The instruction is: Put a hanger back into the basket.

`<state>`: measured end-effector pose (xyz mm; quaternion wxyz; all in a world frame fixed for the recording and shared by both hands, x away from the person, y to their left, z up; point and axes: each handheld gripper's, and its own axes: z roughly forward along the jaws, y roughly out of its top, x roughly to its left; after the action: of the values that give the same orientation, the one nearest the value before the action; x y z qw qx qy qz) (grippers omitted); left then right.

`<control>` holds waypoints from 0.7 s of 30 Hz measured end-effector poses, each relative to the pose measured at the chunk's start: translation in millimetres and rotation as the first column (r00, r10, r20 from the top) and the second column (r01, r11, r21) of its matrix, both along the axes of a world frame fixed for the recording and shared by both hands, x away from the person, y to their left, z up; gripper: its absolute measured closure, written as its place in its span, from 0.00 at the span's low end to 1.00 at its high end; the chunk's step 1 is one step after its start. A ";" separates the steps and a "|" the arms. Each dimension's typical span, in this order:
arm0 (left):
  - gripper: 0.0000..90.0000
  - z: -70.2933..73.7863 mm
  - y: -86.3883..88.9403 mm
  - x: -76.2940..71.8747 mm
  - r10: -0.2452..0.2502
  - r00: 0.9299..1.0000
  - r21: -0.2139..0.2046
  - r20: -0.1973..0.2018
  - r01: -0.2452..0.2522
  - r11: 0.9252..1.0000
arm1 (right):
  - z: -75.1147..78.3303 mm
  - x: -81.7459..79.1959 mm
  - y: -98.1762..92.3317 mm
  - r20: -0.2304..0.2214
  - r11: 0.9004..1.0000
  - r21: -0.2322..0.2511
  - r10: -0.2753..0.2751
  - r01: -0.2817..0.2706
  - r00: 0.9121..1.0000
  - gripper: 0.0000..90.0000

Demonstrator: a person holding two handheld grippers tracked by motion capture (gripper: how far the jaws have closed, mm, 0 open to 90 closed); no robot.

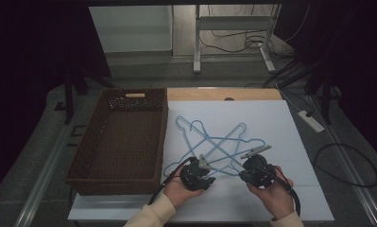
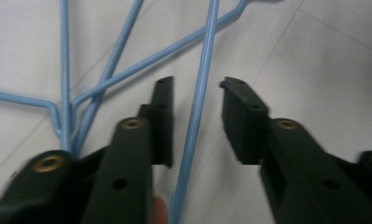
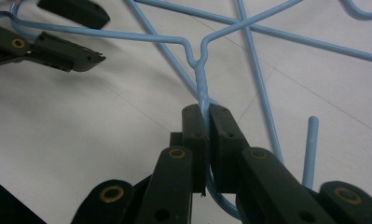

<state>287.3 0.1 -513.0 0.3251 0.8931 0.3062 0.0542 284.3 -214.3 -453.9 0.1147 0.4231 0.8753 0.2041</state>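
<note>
A: The blue wire hangers (image 1: 213,144) lie crossed over one another in a loose star on the white table sheet (image 1: 271,123), just right of the brown wicker basket (image 1: 120,137). One hanger's twisted neck (image 3: 201,84) is clamped between the pads of the right gripper (image 3: 207,114), which grasps it just below the fork of the shoulders.

B: And the left gripper (image 2: 196,102)?

A: Its jaws are released, standing apart with one straight blue wire (image 2: 200,93) running up between them. In the left gripper view the pads sit clear of the wire on both sides, so nothing is gripped there yet.

B: What might go wrong from here?

A: Likely the tangle. Several wires cross just beyond the held neck, and if the right hand lifts, the hook (image 3: 309,149) or a shoulder could catch a neighbouring hanger and drag it along or flick it off the sheet.

B: And on the left side?

A: The wire is thin and round; if the jaws close off-centre it could roll out from the pads. It is also hard to tell which hanger that wire belongs to, so both grippers pulling may simply tighten the knot.
</note>
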 end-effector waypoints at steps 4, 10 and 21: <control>0.90 0.4 -0.8 2.3 -0.006 1.000 0.004 -0.015 0.006 1.000 | 3.0 -1.2 -2.0 0.010 1.000 0.013 -0.002 0.002 1.000 0.96; 0.94 4.1 -4.5 -0.3 -0.037 0.999 0.000 -0.002 0.037 0.999 | 8.6 -3.2 -8.2 0.071 0.999 0.050 -0.014 0.011 0.997 0.92; 0.96 15.4 5.7 -0.7 0.029 0.999 -0.053 0.046 -0.026 0.998 | 30.1 -11.8 -54.7 0.395 0.926 0.376 -0.181 0.021 0.901 0.41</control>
<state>286.5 5.8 -497.6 0.3544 0.8785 0.3122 0.0716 272.6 -269.0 -423.7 0.2319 0.4284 0.7529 0.4425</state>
